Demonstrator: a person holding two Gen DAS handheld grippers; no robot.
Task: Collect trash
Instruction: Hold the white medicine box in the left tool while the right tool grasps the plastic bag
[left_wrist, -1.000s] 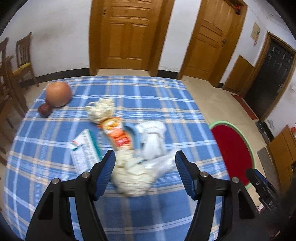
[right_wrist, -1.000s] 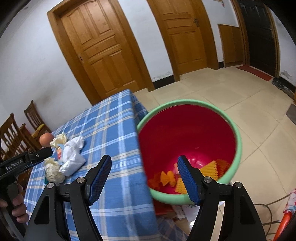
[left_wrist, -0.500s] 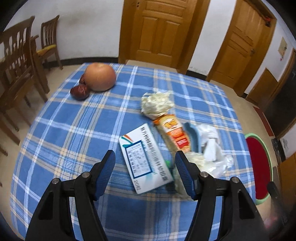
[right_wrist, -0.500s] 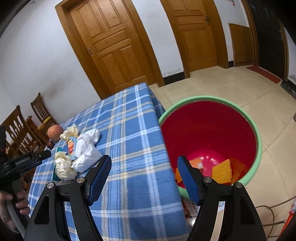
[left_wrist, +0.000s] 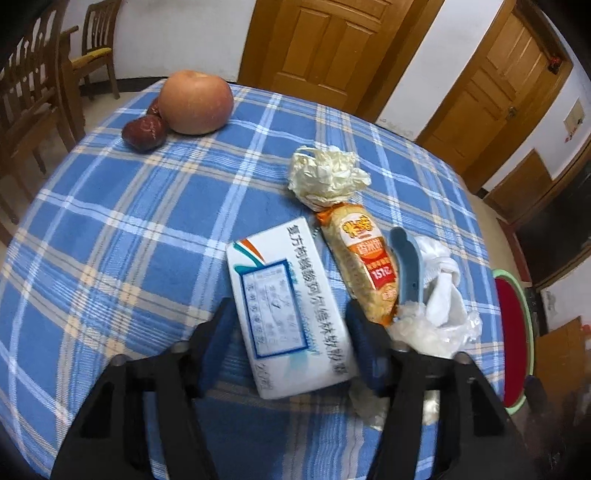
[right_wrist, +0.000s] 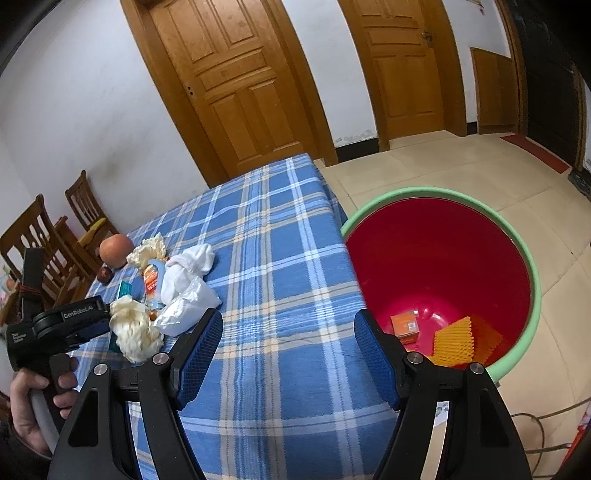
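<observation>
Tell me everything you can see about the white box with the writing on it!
The white box is a flat, rectangular carton that looks like cardboard, with teal and orange swooshes, a blue-framed label and printed characters along one edge. It lies flat and closed on the blue checked tablecloth, turned at a slant. The snack packet lies right beside it. The left gripper straddles its near end, jaws just closing in; whether the pads touch it yet is unclear.

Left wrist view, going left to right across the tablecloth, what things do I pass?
dark red fruit → apple → white medicine box → orange snack packet → blue plastic piece → white cloth and clear bag → red bin. The crumpled cream wrapper overlaps the box and packet sideways, so it is left out.
</observation>
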